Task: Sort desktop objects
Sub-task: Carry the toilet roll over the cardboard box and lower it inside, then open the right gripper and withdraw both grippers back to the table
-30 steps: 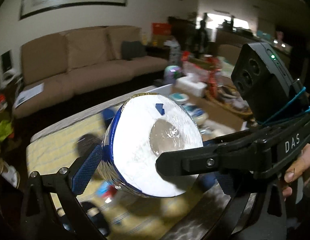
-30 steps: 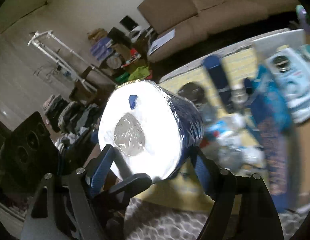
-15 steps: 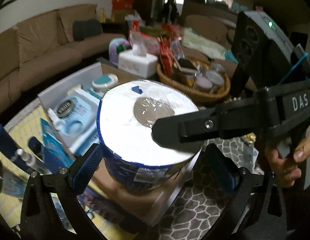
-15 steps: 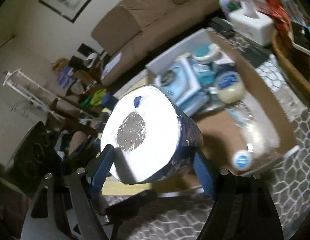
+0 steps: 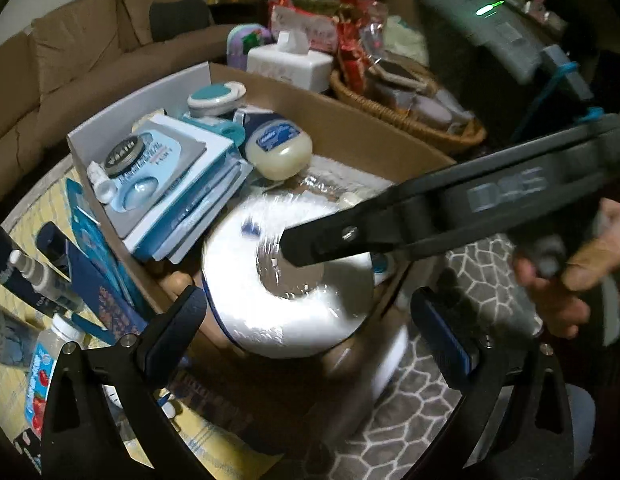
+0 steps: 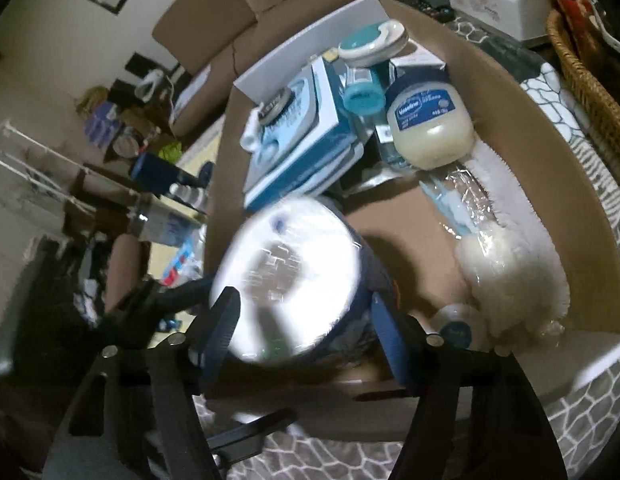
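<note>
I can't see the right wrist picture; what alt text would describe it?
A plastic-wrapped white toilet paper roll sits between the right gripper's blue-padded fingers, over an open brown cardboard box. Inside lie a Vaseline jar, blue-and-white boxes and a fluffy white brush.

Dim indoor light. Glare whitens the wrapped paper roll (image 5: 288, 280) (image 6: 288, 284). Motion blur smears near objects; fisheye edges bend and darken.
</note>
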